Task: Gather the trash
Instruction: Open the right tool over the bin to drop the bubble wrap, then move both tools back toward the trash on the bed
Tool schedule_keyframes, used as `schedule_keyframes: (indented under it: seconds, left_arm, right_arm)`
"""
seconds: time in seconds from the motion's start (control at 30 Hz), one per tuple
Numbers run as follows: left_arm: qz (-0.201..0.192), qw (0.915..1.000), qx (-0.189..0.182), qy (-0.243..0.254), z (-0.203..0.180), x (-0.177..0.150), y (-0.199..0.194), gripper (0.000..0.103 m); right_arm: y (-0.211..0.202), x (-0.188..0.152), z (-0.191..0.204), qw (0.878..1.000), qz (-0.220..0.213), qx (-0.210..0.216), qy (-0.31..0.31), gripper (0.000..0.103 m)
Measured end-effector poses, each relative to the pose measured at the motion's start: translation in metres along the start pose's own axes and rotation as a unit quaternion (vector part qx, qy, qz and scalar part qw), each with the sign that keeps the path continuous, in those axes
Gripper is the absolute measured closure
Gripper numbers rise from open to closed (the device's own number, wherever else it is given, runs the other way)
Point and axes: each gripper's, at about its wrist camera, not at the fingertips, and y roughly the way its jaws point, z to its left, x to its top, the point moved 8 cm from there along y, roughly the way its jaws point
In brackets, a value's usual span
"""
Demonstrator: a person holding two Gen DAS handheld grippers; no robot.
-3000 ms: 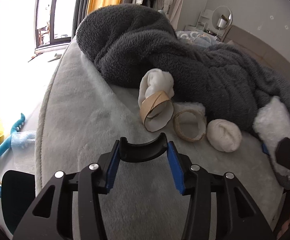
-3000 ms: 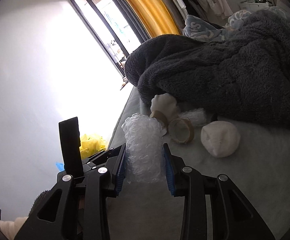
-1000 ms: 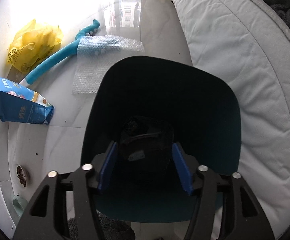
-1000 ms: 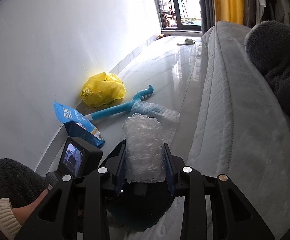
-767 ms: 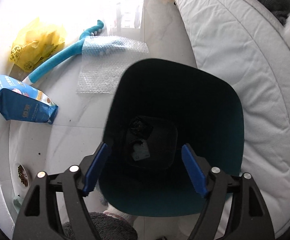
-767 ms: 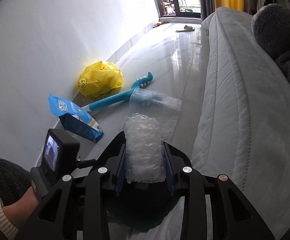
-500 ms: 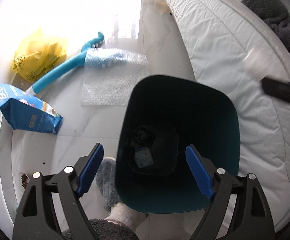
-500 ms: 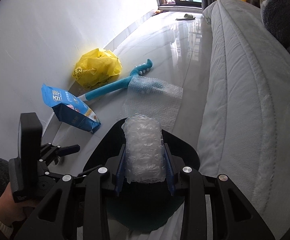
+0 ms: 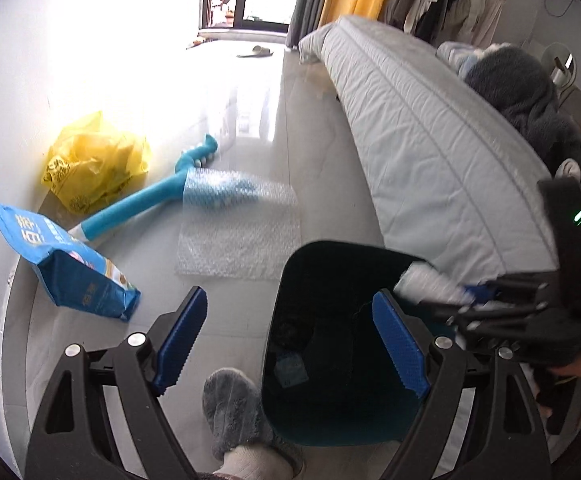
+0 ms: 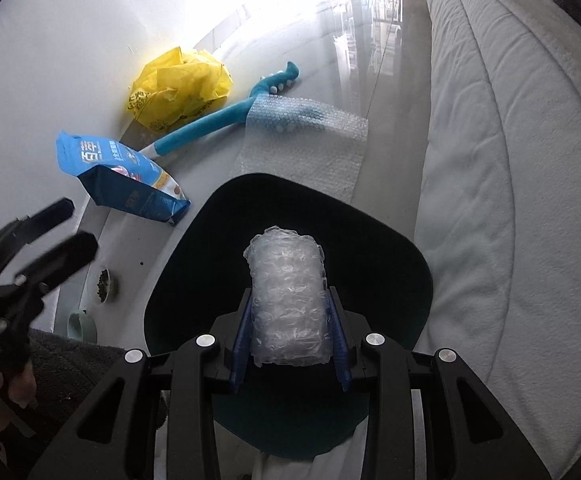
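My right gripper (image 10: 288, 336) is shut on a roll of clear bubble wrap (image 10: 286, 300) and holds it over the mouth of a dark teal trash bin (image 10: 406, 280) on the floor beside the bed. In the left wrist view the bin (image 9: 330, 360) sits low at the centre, with dark trash at its bottom, and the right gripper (image 9: 462, 292) with the bubble wrap (image 9: 426, 282) reaches in over its right rim. My left gripper (image 9: 290, 336) is open and empty, above the bin's left side.
A flat bubble-wrap sheet (image 9: 238, 232), a blue foam stick (image 9: 150, 196), a yellow plastic bag (image 9: 94, 164) and a blue pouch (image 9: 62, 260) lie on the glossy floor by the wall. The bed (image 9: 430, 148) runs along the right. A slippered foot (image 9: 238, 412) stands beside the bin.
My left gripper has opened wide and pulled up and back from the bin. My right gripper has carried the bubble wrap roll from the bed over to above the bin's mouth.
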Motion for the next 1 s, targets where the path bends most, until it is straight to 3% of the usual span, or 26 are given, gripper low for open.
schedule_keyframes:
  seconds: [0.37, 0.43, 0.53, 0.63, 0.77, 1.0]
  left_arm:
    - [-0.075, 0.9971, -0.012, -0.006, -0.011, 0.032, -0.044, 0.016]
    - [-0.085, 0.9963, -0.014, -0.007, -0.011, 0.036, -0.049, 0.016]
    - [-0.094, 0.9952, -0.019, -0.016, -0.014, 0.04, -0.057, 0.014]
    - [-0.105, 0.9938, -0.026, -0.026, -0.02, 0.048, -0.066, 0.013]
    - [-0.125, 0.991, -0.04, -0.027, -0.035, 0.058, -0.085, 0.01]
    - [-0.152, 0.9873, -0.045, 0.008, -0.075, 0.072, -0.114, 0.007]
  right_arm:
    - [0.006, -0.007, 0.005, 1.0, 0.015, -0.002, -0.008, 0.065]
    - [0.004, -0.008, 0.004, 1.0, 0.016, 0.0, -0.007, 0.048]
    - [-0.001, -0.009, 0.007, 1.0, 0.013, 0.004, -0.009, 0.039]
    - [-0.011, -0.006, 0.013, 1.0, 0.001, 0.01, -0.016, 0.032]
    - [-0.035, -0.003, 0.015, 0.999, -0.02, 0.018, -0.02, 0.031]
    - [-0.089, -0.003, 0.001, 0.997, -0.076, 0.01, -0.02, 0.027]
